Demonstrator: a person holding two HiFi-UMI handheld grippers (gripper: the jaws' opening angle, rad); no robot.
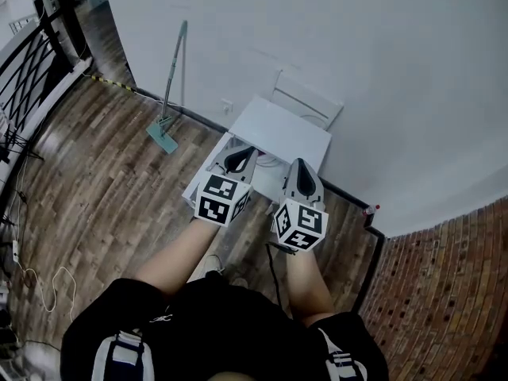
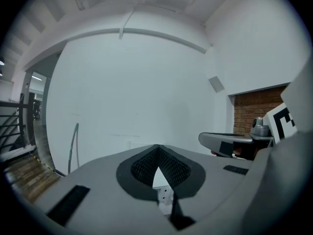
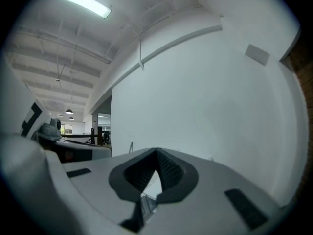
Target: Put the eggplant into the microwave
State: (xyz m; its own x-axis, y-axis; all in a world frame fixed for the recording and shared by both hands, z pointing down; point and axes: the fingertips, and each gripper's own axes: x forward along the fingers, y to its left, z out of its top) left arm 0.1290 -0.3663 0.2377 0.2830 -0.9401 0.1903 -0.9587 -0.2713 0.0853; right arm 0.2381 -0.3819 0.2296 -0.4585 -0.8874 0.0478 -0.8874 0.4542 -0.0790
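Your left tongs (image 1: 239, 161) and right tongs (image 1: 302, 177) are both closed, tips touching. You hold them side by side above the white bench (image 1: 274, 125), facing the wall (image 1: 317, 38).

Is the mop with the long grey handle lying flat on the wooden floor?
No, the mop stands tilted on its teal head, with its long handle leaning against the white wall.

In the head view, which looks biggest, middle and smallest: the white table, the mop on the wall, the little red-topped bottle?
1. white table, the largest.
2. mop, long but thin.
3. red-topped bottle, tiny.
The table top is nearer the camera than the floor things, so it may look extra big.
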